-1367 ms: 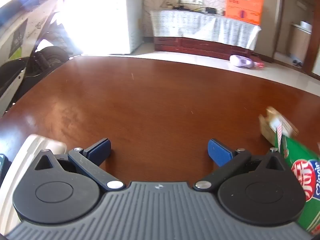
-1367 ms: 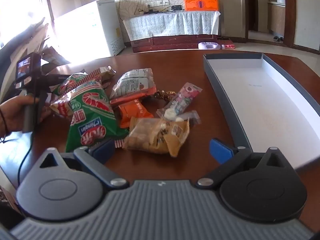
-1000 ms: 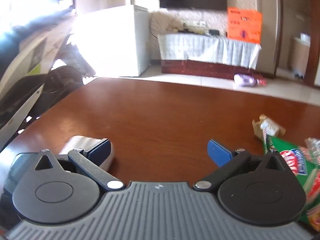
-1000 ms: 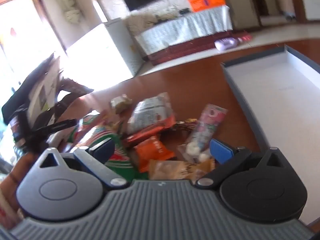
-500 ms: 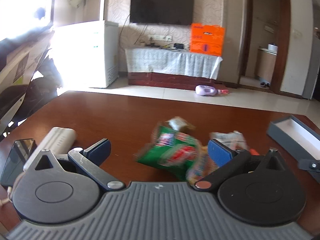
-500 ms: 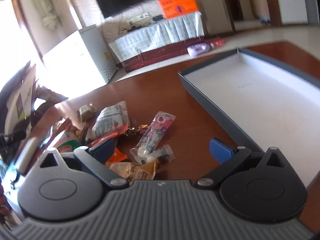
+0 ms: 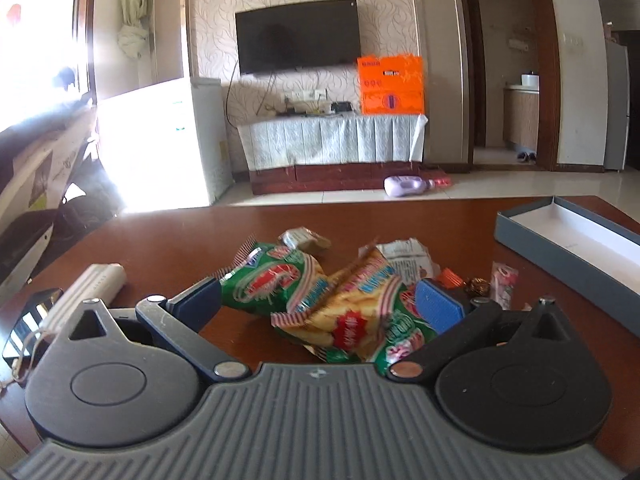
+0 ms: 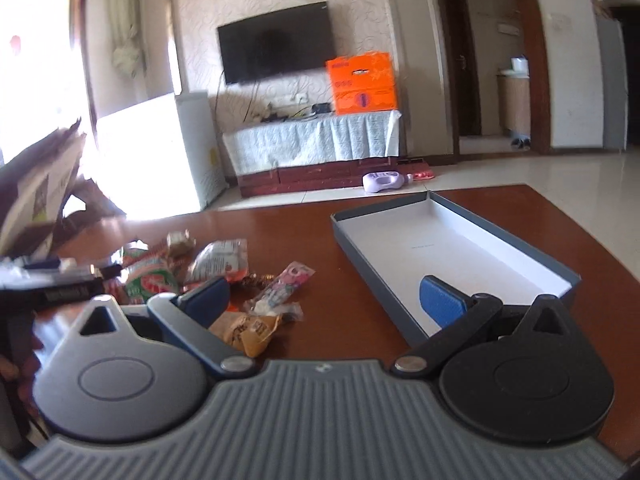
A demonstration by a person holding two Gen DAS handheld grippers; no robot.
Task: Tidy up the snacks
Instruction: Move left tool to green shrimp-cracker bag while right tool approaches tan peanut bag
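Note:
A heap of snack packets lies on the brown table. In the left wrist view two green-and-red chip bags [image 7: 276,280] [image 7: 360,320] lie in front, with a white packet [image 7: 408,262] and a pink candy pack [image 7: 505,280] behind. My left gripper [image 7: 320,300] is open, its jaws either side of the near chip bag, not gripping it. In the right wrist view my right gripper [image 8: 324,298] is open and empty over the table between the snacks and an open grey box [image 8: 456,252] with a white inside. A tan packet [image 8: 248,330] lies near its left finger.
A white power bank [image 7: 90,286] and a dark phone [image 7: 28,322] lie at the table's left edge. The grey box [image 7: 560,248] stands at the right. The other hand-held gripper [image 8: 52,286] shows at the left of the right wrist view.
Both grippers have lifted and turned. The left one swung right from bare table to face the chip bags. The right one swung right, so the grey box is now more central.

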